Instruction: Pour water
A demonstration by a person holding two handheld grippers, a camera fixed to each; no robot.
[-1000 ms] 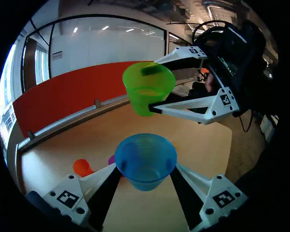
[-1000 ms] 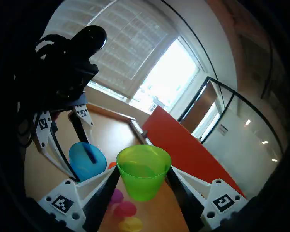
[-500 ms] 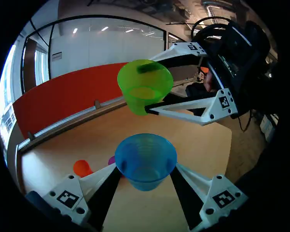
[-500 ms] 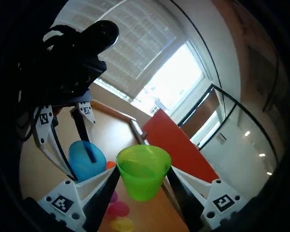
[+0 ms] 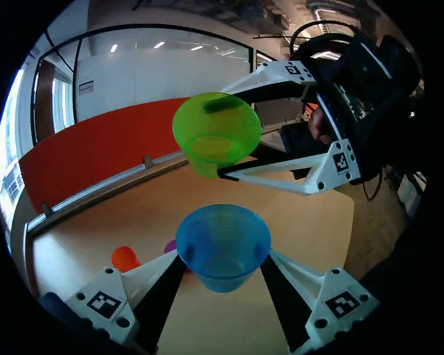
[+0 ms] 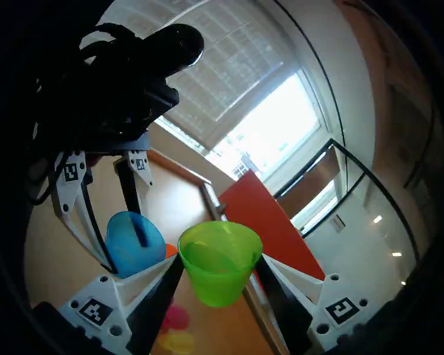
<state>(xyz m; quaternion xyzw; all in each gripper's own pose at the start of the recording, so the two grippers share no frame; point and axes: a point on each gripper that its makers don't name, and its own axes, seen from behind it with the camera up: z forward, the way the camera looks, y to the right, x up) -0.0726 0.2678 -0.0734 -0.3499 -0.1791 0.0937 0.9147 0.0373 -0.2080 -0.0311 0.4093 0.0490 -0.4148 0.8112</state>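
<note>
My left gripper [image 5: 222,260] is shut on a blue cup [image 5: 223,244], held upright over the wooden table [image 5: 317,219]. My right gripper [image 6: 220,273] is shut on a green cup [image 6: 220,266]. In the left gripper view the green cup [image 5: 216,133] hangs above and just behind the blue cup, tipped with its mouth toward the camera, held by the right gripper [image 5: 225,139]. In the right gripper view the blue cup [image 6: 134,242] sits lower left between the left gripper's fingers [image 6: 80,213]. I cannot make out water in either cup.
A small orange cup [image 5: 125,258] and a purple one [image 5: 170,245] stand on the table behind the blue cup. Pink and yellow cups [image 6: 176,331] lie below the green cup. A red partition [image 5: 97,142] and a rail [image 5: 103,183] run along the table's far edge.
The green cup has tilted further over and shifted slightly left and up above the blue cup. The blue cup has stayed still in my left gripper.
</note>
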